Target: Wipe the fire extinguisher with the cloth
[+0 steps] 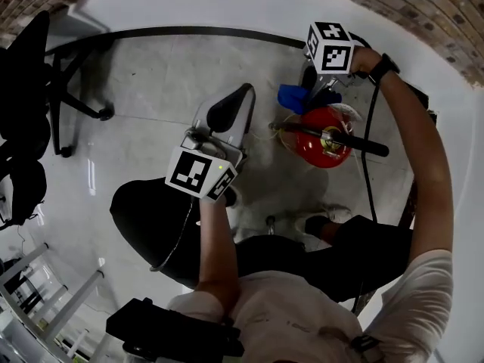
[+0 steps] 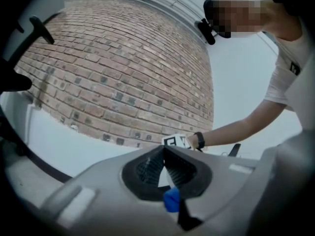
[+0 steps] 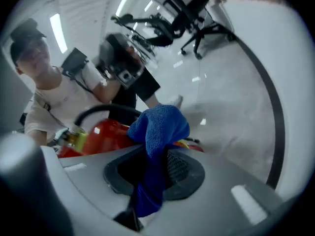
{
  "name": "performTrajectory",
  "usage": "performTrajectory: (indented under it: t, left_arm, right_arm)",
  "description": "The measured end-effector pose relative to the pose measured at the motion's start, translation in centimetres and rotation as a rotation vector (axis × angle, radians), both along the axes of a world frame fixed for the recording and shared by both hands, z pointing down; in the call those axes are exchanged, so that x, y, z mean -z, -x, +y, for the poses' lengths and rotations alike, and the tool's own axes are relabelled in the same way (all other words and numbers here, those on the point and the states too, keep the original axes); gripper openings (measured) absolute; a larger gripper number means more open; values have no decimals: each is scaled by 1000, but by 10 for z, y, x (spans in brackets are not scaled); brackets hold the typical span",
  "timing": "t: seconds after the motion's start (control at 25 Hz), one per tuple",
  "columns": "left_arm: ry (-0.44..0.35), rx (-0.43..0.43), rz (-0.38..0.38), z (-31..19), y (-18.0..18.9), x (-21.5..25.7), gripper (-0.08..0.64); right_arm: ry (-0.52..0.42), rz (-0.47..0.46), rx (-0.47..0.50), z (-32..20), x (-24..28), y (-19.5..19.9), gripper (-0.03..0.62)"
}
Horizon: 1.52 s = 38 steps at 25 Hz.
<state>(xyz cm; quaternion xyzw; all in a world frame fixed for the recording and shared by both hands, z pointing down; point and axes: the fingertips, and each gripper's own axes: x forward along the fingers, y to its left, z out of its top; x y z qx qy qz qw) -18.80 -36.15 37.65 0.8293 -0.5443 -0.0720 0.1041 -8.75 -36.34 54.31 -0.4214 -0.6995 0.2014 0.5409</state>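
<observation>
Right gripper (image 3: 156, 154) clamped on the blue cloth (image 3: 160, 127), cloth bunched at 11 o'clock of the red fire extinguisher (image 1: 321, 141), extinguisher on the floor (image 1: 166, 74) at 1 o'clock in the head view, left gripper (image 2: 163, 151) jaws closed together and empty, held well apart at the extinguisher's 9 o'clock.

Open floor (image 1: 151, 78) lies left of the fire extinguisher (image 1: 314, 153), chair (image 1: 26, 74) beyond.

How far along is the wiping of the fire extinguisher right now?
Done: the blue cloth is picked up and clamped in the right gripper. In hand: that gripper holds the cloth right beside the red fire extinguisher on the floor; contact can't be confirmed. Left: the wiping itself, since nothing shows how much surface is covered. The left gripper is shut, empty, and away from the extinguisher.
</observation>
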Motion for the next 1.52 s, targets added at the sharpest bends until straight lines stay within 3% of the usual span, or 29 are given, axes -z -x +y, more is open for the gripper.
performTrajectory:
  t: [0.12, 0.2, 0.44, 0.64, 0.76, 0.92, 1.08, 1.16, 1.36, 1.52]
  left_arm:
    - [17, 18, 3, -3, 7, -6, 2]
    - [34, 32, 4, -8, 13, -15, 2]
    - [79, 74, 7, -21, 31, -42, 2]
    - [116, 110, 3, -28, 41, -59, 2]
    - [113, 112, 0, -26, 43, -55, 2]
    - [85, 112, -5, -20, 43, -34, 2]
    - [30, 76, -17, -11, 31, 4, 2]
    - [-20, 62, -27, 0, 23, 27, 2]
    - [-98, 67, -56, 43, 4, 82, 2]
    - [-147, 63, -80, 79, -15, 118, 2]
  right_arm:
    - [-28, 152, 96, 5, -70, -11, 69]
    - [-19, 194, 124, 9, -111, -11, 67]
    - [-61, 207, 184, 13, -198, -11, 69]
    - [-265, 223, 299, 6, -270, -17, 69]
    - [-313, 164, 321, 2, -277, -13, 74]
    - [-410, 18, 196, -35, -211, 27, 75]
    - [-590, -107, 60, -77, -108, 42, 75]
    - [-690, -169, -28, -98, -59, 37, 74]
    - [-904, -338, -370, -130, 71, 7, 74]
    - [-1032, -476, -592, -119, 169, -26, 74]
